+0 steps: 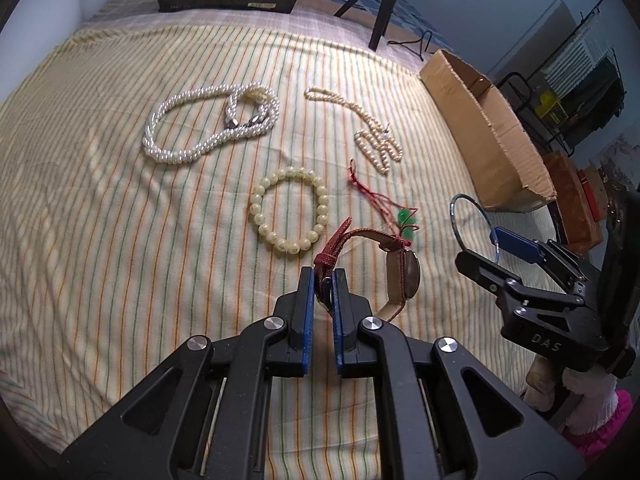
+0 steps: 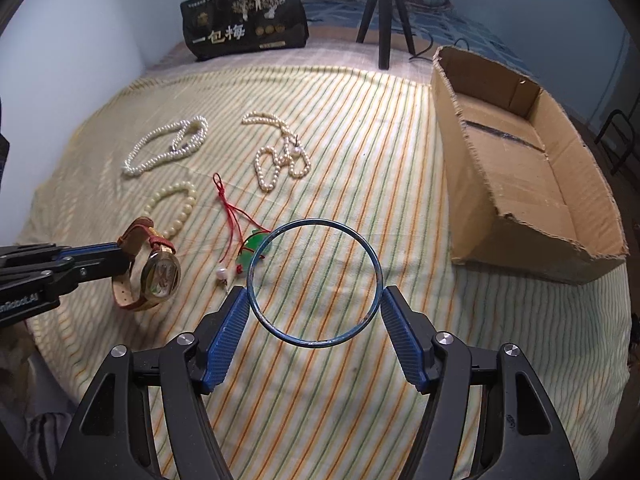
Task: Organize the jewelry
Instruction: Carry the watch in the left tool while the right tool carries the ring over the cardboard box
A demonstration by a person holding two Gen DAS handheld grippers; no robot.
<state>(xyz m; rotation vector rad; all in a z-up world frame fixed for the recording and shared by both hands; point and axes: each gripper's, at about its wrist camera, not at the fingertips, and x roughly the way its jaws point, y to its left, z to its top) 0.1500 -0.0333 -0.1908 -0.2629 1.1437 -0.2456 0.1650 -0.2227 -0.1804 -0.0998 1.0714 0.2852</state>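
Watch (image 1: pixel 402 276) strap pinched in left jaws; bangle (image 2: pixel 315 283) spans wide right jaws.

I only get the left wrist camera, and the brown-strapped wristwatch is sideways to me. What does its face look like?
Observer: The brown-strapped wristwatch has an oval, gold-rimmed face, and it is turned toward the right wrist camera.
Operator: Is anything hiding behind it?
Observer: Yes. A small white pearl bead lies on the striped cloth beside the green pendant.
Operator: How is the thin blue metal ring held?
Observer: The right hand-held gripper clamps the thin blue metal ring across its width, with one finger on each side.
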